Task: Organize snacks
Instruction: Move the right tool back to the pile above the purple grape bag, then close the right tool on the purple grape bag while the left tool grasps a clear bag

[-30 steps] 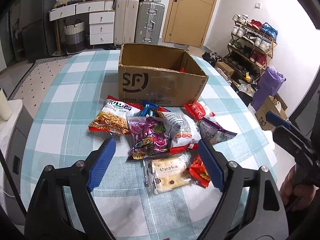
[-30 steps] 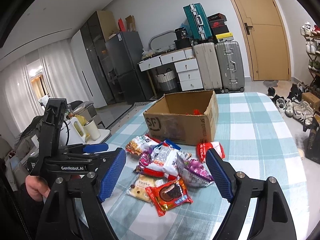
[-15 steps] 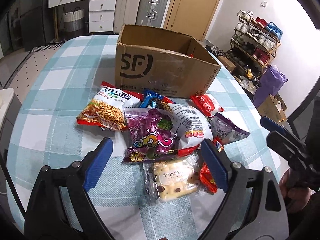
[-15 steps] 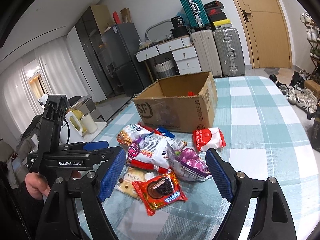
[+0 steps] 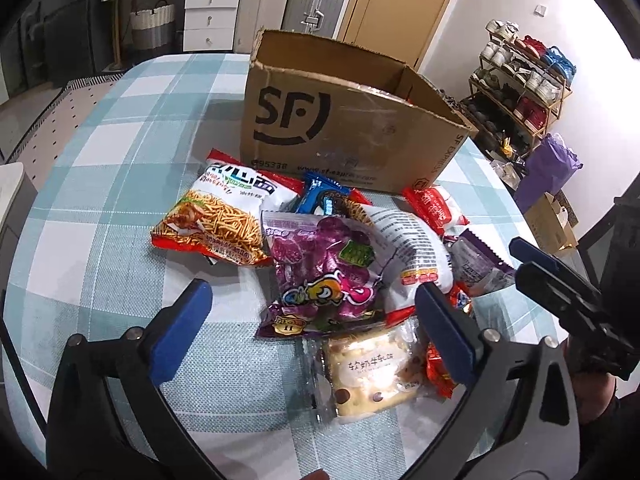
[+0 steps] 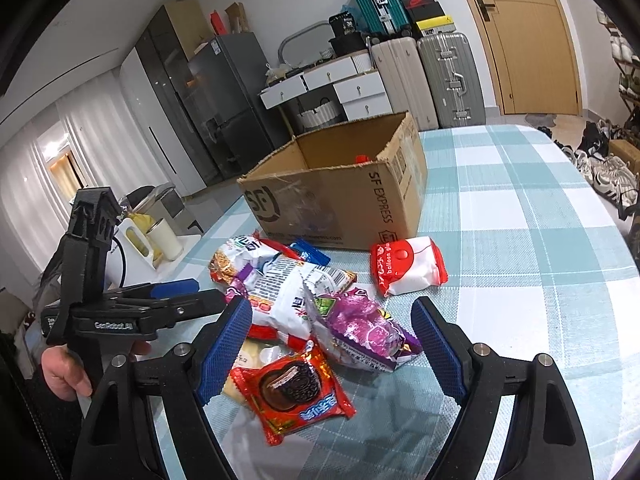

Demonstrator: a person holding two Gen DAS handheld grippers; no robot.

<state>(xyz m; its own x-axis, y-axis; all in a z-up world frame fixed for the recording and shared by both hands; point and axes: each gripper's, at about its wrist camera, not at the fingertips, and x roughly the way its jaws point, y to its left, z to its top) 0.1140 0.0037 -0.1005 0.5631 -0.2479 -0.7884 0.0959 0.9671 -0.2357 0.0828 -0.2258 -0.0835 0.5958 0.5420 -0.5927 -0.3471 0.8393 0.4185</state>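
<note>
An open cardboard box (image 5: pixel 340 132) stands on the checked table (image 5: pixel 100 160). In front of it lies a pile of snacks: a noodle bag (image 5: pixel 216 224), a purple bag (image 5: pixel 324 276), a white bag (image 5: pixel 408 248) and a clear cracker pack (image 5: pixel 368 372). My left gripper (image 5: pixel 312 332) hovers over the purple bag and cracker pack, its jaws opening with nothing pressed between them. My right gripper (image 6: pixel 332 350) stands open above a red cookie pack (image 6: pixel 292 392) and a small purple pack (image 6: pixel 360 328). A red-and-white pack (image 6: pixel 408 266) lies apart near the box (image 6: pixel 340 196).
A blue cookie pack (image 5: pixel 324 200) pokes out beside the box. The left gripper (image 6: pixel 200 294) shows at the right view's left side, held by a hand. A kettle and cup (image 6: pixel 160 236) stand beyond the table's left edge. Suitcases, drawers and a shoe rack line the room.
Both grippers have come down and closer to the snack pile, which now looks larger. The left gripper's jaws have spread wider. The snacks and box have not moved.
</note>
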